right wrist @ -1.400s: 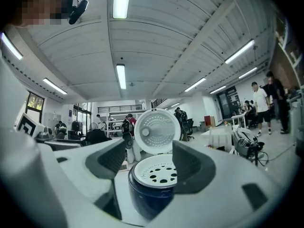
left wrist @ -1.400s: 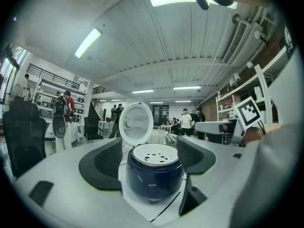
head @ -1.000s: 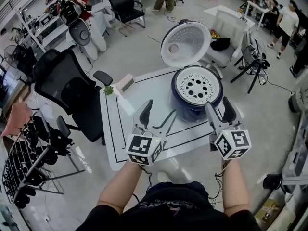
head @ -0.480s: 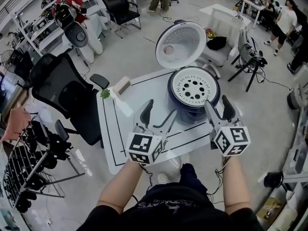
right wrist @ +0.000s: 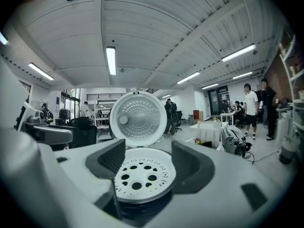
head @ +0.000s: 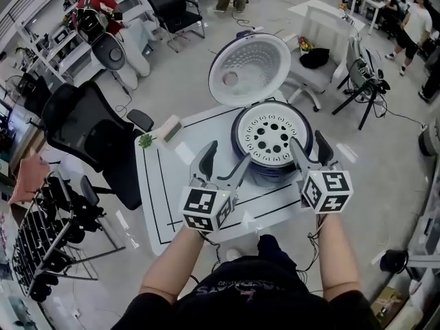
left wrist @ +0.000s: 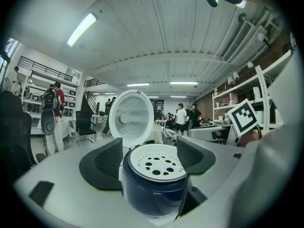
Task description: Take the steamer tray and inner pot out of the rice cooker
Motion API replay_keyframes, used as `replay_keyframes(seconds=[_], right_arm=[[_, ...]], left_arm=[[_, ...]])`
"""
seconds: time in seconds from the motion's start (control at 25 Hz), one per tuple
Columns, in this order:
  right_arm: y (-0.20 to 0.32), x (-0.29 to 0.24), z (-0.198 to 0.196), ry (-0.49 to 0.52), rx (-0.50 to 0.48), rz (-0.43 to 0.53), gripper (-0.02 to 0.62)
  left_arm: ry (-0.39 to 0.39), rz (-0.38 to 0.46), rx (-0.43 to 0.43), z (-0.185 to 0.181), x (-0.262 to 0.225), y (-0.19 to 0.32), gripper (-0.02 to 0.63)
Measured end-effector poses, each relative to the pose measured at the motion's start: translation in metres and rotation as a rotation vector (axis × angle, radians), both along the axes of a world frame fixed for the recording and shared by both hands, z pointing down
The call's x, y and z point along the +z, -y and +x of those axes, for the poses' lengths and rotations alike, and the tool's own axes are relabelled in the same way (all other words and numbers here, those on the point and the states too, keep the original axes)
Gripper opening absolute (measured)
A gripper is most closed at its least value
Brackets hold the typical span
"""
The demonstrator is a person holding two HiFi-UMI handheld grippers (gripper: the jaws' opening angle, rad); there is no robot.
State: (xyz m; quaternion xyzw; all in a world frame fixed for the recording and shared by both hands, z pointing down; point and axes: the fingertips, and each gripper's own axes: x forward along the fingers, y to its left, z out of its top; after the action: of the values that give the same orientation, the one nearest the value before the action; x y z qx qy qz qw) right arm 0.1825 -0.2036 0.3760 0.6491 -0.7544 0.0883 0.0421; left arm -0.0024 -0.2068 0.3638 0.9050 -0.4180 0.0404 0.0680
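Note:
A dark blue rice cooker (head: 265, 162) stands on the white table (head: 168, 205), its round lid (head: 249, 69) swung up and back. A white steamer tray (head: 270, 135) with holes lies in its mouth; the inner pot is hidden beneath. My left gripper (head: 223, 163) hangs open just left of the cooker, framing the cooker (left wrist: 152, 189) and tray (left wrist: 156, 163) between its jaws. My right gripper (head: 311, 151) is open at the cooker's right rim, above the tray (right wrist: 138, 175), with the lid (right wrist: 137, 118) behind. Nothing is held.
A small green plant (head: 145, 140) and a pale box (head: 171, 126) sit at the table's far left corner. A black office chair (head: 86, 133) stands close to the left, a white chair (head: 323, 43) behind right. People move about at the room's far side.
Both grippers have drawn closer to the cooker; the right one now reaches its rim. The view has shifted, so the cooker sits nearer the middle. Nothing was grasped.

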Motion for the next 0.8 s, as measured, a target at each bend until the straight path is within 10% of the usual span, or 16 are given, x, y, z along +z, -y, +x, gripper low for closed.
replay_keyframes(seconds=[0.8], right_arm=[[0.084, 0.09, 0.047, -0.22, -0.078, -0.314, 0.296]], left_arm=[[0.122, -0.117, -0.075, 0.054, 0.07, 0.075, 0.347]])
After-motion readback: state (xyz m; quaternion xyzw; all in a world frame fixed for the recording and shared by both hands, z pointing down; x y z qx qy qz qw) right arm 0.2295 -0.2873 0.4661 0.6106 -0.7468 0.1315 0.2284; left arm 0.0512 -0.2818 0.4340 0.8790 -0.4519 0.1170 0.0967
